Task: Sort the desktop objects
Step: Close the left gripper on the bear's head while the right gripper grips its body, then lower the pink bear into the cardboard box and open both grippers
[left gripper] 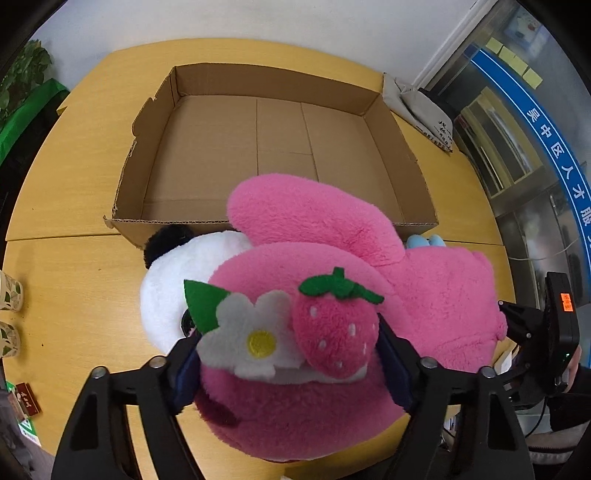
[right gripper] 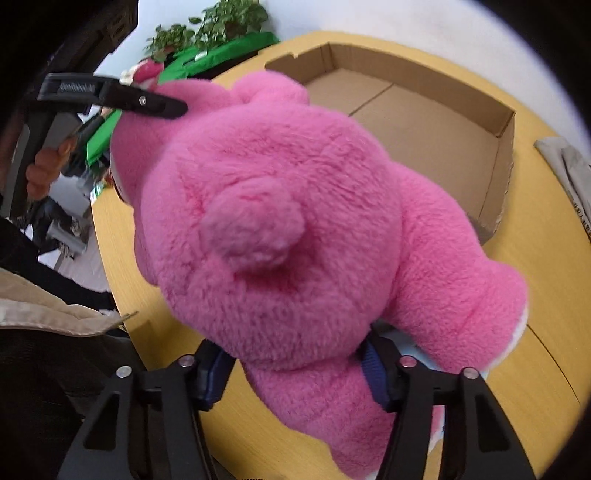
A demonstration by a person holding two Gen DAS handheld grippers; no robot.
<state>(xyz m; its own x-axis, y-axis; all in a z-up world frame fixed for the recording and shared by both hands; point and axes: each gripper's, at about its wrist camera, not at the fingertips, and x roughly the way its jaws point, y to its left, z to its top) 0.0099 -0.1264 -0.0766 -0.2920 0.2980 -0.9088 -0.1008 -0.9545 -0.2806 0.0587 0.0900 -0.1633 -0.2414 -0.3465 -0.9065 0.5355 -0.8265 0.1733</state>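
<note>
A large pink plush bear (left gripper: 424, 295) lies on the yellow table, just in front of an empty cardboard box (left gripper: 147, 155). My left gripper (left gripper: 290, 369) is shut on the bear's head, its blue pads pressing in on both sides below a felt strawberry (left gripper: 332, 328) and a white flower (left gripper: 251, 332). The right wrist view shows the bear's back and round tail (right gripper: 255, 225). There my right gripper (right gripper: 295, 376) is shut on the bear's lower body. A white and black panda plush (left gripper: 166, 280) lies partly hidden under the bear's head.
The box (right gripper: 506, 147) sits open at the far side of the table. A grey cloth bag (left gripper: 417, 107) lies right of it. Patterned paper cups (left gripper: 9, 295) stand at the left edge, and a small blue item (left gripper: 424, 242) peeks out behind the bear. Potted plants (right gripper: 221, 18) stand beyond the table.
</note>
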